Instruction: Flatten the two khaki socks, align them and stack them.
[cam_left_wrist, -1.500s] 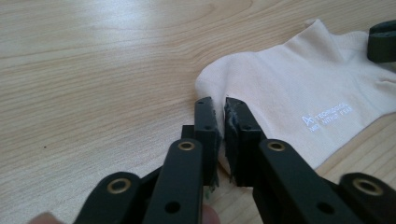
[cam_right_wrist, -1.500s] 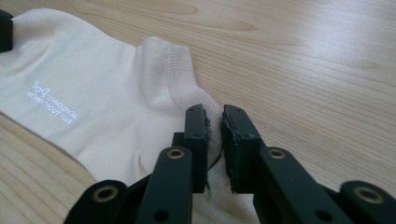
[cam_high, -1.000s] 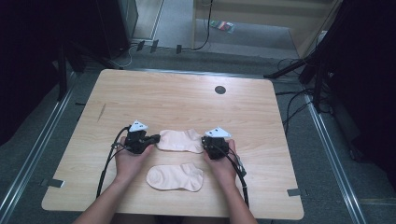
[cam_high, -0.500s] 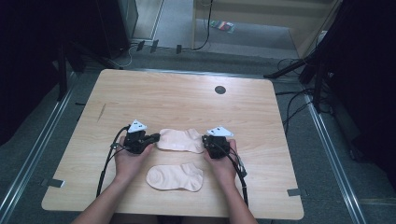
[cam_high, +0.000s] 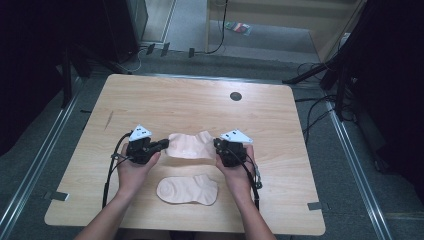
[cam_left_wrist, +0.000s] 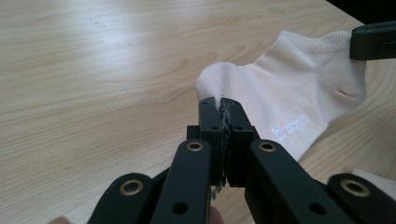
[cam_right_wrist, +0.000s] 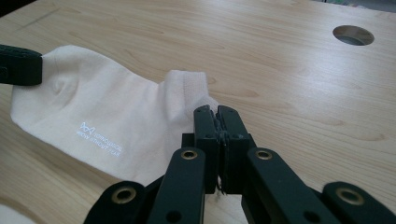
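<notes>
Now my left tool (cam_high: 161, 145) and right tool (cam_high: 218, 146) each pinch one end of the far sock (cam_high: 189, 146), stretched sideways between them just above the desk (cam_high: 200, 100), directly beyond the second sock (cam_high: 187, 190).

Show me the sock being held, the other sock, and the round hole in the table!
held sock (cam_high: 189, 146), high view, middle of its fabric.
other sock (cam_high: 187, 190), high view, middle of its foot.
round hole (cam_high: 236, 96), high view, its dark centre.
</notes>
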